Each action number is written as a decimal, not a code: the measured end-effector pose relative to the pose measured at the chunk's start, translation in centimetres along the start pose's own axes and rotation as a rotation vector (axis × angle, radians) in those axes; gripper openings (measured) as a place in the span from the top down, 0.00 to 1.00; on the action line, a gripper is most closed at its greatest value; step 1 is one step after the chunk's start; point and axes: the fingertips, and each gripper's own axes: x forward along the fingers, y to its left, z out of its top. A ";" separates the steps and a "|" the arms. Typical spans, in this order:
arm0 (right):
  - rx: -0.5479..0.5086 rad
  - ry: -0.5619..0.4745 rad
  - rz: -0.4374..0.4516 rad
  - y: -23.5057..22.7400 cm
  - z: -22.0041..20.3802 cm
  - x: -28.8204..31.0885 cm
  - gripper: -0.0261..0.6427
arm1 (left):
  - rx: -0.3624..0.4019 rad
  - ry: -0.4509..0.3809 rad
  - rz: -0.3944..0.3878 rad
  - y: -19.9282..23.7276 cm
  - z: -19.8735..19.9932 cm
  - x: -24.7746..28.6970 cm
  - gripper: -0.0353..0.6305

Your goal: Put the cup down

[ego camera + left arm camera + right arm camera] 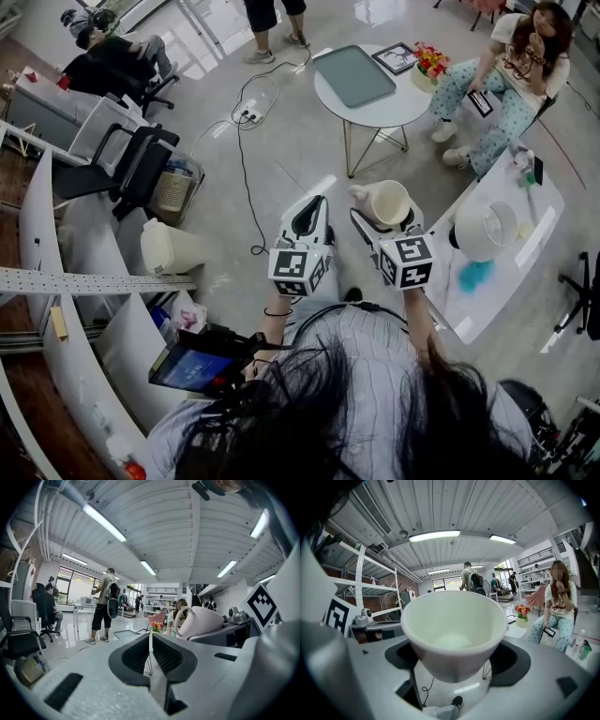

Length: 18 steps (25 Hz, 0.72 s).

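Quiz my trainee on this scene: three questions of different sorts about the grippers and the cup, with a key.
1. True or false: the left gripper holds the cup.
2. The right gripper is: A) open, B) shut on the cup, C) shut on nothing.
3. Fill in: inside, the cup is ____ (full or empty).

Key: 1 false; 2 B; 3 empty.

The cream ceramic cup [453, 630] fills the right gripper view, masking where the dark jaws of the right gripper [454, 654] meet its wall. In the head view, long dark hair [375, 412] covers the wearer's shoulders, and a black office chair [586, 291] is cropped at the right edge.
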 end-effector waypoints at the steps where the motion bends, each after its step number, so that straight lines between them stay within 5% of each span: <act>1: -0.001 0.001 0.000 -0.2 0.1 0.4 0.35 | -0.001 0.000 0.001 0.3 0.0 0.4 0.90; 18: 0.003 0.014 -0.044 -4.3 5.1 13.8 0.35 | 0.002 -0.022 -0.034 10.6 4.0 12.0 0.90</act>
